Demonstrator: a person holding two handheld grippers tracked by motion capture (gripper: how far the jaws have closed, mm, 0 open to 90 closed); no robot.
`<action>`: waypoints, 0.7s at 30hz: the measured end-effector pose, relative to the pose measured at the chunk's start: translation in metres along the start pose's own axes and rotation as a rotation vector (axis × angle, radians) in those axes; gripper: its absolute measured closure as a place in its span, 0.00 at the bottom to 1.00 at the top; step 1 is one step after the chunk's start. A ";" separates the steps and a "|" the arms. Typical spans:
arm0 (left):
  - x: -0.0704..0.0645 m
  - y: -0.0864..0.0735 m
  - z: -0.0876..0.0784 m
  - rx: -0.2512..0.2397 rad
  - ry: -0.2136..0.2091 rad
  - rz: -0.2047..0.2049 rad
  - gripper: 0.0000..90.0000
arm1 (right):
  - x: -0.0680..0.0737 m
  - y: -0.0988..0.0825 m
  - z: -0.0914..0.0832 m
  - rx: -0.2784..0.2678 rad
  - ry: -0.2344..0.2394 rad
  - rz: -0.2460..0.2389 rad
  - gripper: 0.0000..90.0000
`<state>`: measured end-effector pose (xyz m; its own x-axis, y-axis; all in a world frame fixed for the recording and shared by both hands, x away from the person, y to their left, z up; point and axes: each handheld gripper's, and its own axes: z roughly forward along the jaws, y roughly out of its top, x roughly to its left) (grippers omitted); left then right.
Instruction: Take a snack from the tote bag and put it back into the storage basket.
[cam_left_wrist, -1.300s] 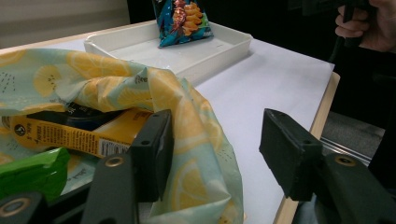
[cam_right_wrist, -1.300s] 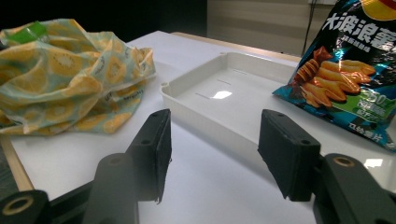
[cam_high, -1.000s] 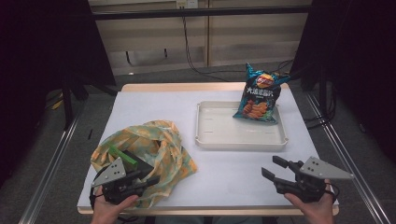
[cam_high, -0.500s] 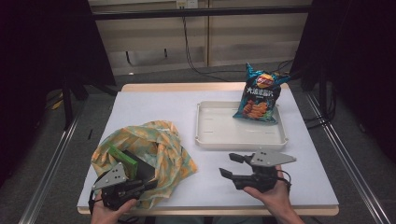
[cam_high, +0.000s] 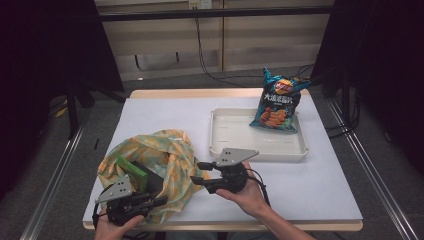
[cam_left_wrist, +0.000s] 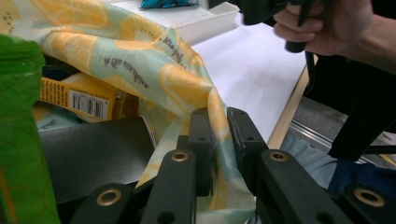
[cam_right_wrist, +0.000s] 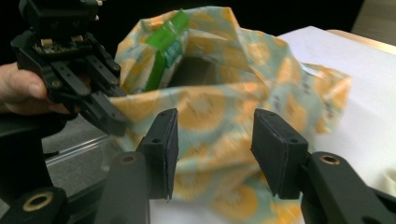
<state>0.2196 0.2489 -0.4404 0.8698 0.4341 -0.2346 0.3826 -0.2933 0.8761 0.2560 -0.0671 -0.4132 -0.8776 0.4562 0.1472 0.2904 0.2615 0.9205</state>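
A soft cloth bag (cam_high: 160, 165) with yellow lemon slices printed on it lies at the lower left of the high view, on the white worktop (cam_high: 165, 117). Its mouth is open. Inside it stand a green box (cam_high: 131, 171), a dark flat thing (cam_left_wrist: 93, 154) and a yellow packet with a barcode (cam_left_wrist: 79, 100).

The left gripper (cam_high: 134, 204) sits at the bottom left of the high view. Its jaws are pinched on the edge of the bag, and they have just opened a tiny bit. In the left gripper view the cloth runs right between the two black jaws.

The right gripper (cam_high: 201, 175) is in the middle of the high view, just beside the right side of the bag. Its jaws are apart and have just been closing. In the right gripper view the bag sits past them with nothing squeezed between them.

A white tray (cam_high: 227, 145) lies at the right of the high view. A blue chip bag (cam_high: 278, 102) leans in its far right corner.
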 end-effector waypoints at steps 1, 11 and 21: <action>0.000 0.000 0.000 0.004 0.008 -0.007 0.90 | 0.000 0.002 0.005 0.000 0.013 0.000 0.59; -0.002 -0.002 -0.006 0.005 0.034 0.009 0.89 | 0.002 0.018 0.053 0.011 0.119 0.002 0.64; 0.002 -0.002 -0.010 0.000 0.049 0.011 0.88 | 0.010 0.041 0.092 0.032 0.181 -0.029 0.60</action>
<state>0.2179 0.2588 -0.4385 0.8579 0.4716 -0.2041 0.3730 -0.2983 0.8785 0.2946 0.0262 -0.4071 -0.9394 0.2881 0.1860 0.2730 0.3003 0.9139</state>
